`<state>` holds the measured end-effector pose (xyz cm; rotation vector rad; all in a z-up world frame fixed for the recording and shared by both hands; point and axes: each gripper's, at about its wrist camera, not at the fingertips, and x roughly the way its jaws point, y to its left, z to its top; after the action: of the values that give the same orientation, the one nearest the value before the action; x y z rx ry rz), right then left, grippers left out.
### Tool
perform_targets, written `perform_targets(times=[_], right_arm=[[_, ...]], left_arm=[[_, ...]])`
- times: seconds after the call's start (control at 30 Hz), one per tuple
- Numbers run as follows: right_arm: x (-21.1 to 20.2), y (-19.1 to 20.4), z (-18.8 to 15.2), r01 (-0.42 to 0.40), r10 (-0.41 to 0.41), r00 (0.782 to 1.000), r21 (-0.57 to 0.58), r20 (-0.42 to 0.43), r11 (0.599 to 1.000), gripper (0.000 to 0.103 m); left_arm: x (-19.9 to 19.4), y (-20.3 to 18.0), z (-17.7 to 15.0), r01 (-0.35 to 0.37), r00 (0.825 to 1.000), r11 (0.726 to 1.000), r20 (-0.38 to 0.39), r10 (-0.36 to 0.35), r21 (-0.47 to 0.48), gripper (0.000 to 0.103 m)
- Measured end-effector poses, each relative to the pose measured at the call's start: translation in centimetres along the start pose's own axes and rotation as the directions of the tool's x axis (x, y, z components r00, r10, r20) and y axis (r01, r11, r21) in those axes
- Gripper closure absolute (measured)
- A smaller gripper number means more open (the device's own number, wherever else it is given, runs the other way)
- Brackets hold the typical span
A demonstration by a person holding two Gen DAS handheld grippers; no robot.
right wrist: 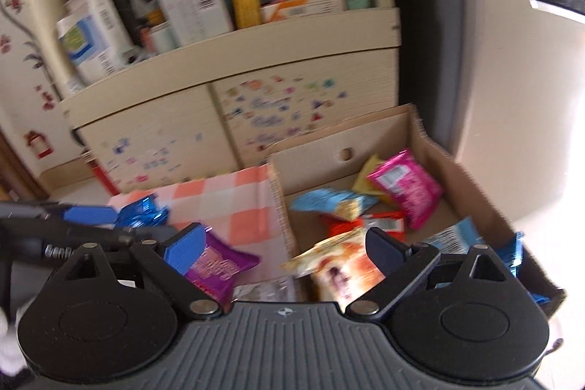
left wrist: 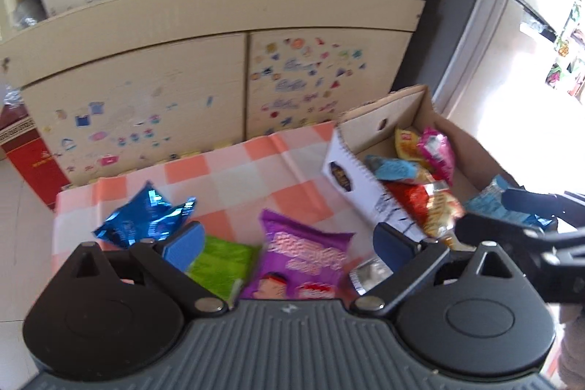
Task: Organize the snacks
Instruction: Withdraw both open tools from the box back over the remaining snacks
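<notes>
Snacks partly sorted into the box (right wrist: 420, 148).
Purple (left wrist: 303, 254), green (left wrist: 219, 262) and blue packs (left wrist: 142, 218) remain on the tabletop (left wrist: 234, 178); left tool (left wrist: 289, 243) and right tool (right wrist: 289, 243) wide open, empty.

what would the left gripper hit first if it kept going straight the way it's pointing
Most likely the purple snack packet on the checked cloth, which lies between the open left gripper fingers; depth is unclear, so the green packet beside it is possible.

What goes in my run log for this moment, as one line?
left tongs: open, empty | right tongs: open, empty | cardboard box: several snacks | purple packet, blue packet: on cloth
</notes>
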<state>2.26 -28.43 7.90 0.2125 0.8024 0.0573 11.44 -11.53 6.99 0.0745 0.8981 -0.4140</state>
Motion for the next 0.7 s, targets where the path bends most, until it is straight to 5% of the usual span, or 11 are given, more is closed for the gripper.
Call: perform_targets(times=[0.37, 0.7], right_arm=[[2.2, 4.6, -3.8, -0.067, 0.052, 0.994, -0.155, -0.095, 0.986, 0.015], [5.1, 5.0, -5.1, 0.049, -0.071, 0.99, -0.177, -0.124, 0.983, 0.027]], left_arm=[[0.1, 4.2, -1.5, -0.03, 0.999, 0.994, -0.024, 0.027, -0.106, 0.005], [1.8, 3.1, -2.3, -0.043, 0.999, 0.999, -0.031, 0.043, -0.003, 0.005]])
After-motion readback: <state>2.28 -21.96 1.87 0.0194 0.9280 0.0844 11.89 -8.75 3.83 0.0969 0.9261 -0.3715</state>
